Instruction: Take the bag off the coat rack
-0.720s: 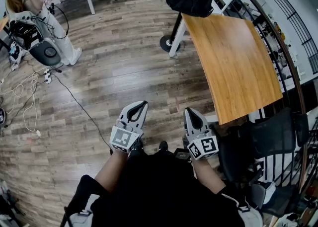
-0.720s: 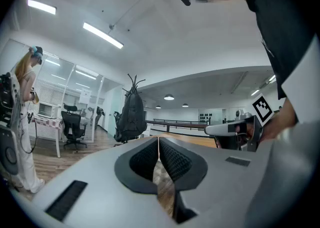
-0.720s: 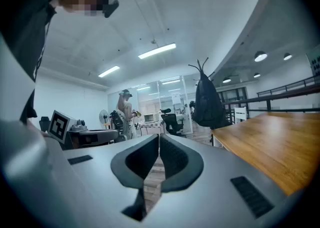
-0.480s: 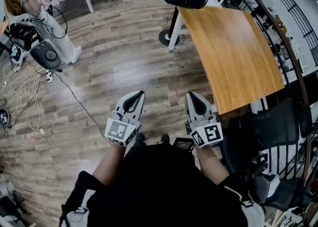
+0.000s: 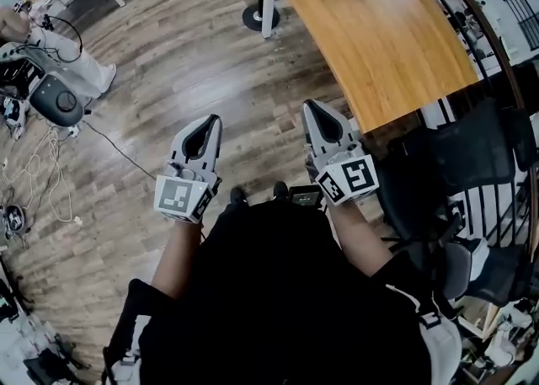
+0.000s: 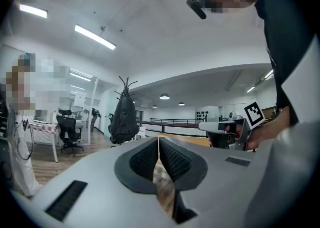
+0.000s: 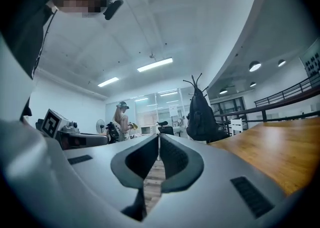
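Black bag [image 7: 201, 117] hangs upright on the rack [image 7: 194, 82], well ahead beside the bench [image 5: 379, 29]; left claw [image 5: 210, 120] and right claw [image 5: 310, 105] are pressed together, empty; the right looks nearer.

Wooden desk [image 5: 379, 29]: ahead and to the right of the jaws. Plank floor [image 5: 168, 72]: beneath and ahead of them. Black chair [image 5: 455, 164]: close on the right. Loose cables [image 5: 52, 174] and a standing person [image 5: 72, 63]: well off to the left.
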`<state>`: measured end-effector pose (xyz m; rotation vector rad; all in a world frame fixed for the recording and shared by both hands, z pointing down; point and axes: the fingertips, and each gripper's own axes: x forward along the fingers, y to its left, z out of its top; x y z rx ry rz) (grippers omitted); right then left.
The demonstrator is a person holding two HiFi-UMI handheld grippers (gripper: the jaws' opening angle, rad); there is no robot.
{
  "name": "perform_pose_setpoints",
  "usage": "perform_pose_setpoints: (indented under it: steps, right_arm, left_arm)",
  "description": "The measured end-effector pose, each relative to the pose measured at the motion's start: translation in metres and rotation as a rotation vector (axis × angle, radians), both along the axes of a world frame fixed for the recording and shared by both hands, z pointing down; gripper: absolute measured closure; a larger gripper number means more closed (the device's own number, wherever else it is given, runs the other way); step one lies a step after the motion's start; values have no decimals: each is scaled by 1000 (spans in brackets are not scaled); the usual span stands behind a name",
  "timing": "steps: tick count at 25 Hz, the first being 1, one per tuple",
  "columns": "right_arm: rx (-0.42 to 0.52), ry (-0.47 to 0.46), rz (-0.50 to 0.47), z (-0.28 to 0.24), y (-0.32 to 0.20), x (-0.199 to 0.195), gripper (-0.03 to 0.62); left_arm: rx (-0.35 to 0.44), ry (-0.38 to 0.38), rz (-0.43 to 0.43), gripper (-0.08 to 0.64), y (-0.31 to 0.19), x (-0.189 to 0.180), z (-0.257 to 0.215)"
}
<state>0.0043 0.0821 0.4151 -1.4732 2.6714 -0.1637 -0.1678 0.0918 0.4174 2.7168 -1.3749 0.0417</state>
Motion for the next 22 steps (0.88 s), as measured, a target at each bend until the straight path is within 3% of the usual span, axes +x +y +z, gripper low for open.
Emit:
perform_pose_setpoints:
  steps: [4,9,11,14,22]
  right_arm:
    - [38,40,-19,-4,8,8,555]
    - [7,44,-2,0,12,25,555]
    - [9,51,-8,1,16,31,555]
    - [21,61,-17,5,23,44,555]
    - [34,131,-37,6,22,67,555]
  left_arm:
    - [-7,6,15,541,4,10,0]
    - [-5,17,32,541,11,26,-10]
    - [22,40,39,541,14,35,-25]
    - [70,13,44,541,21,53,-32]
    - [83,0,-24,541,18,76,-22]
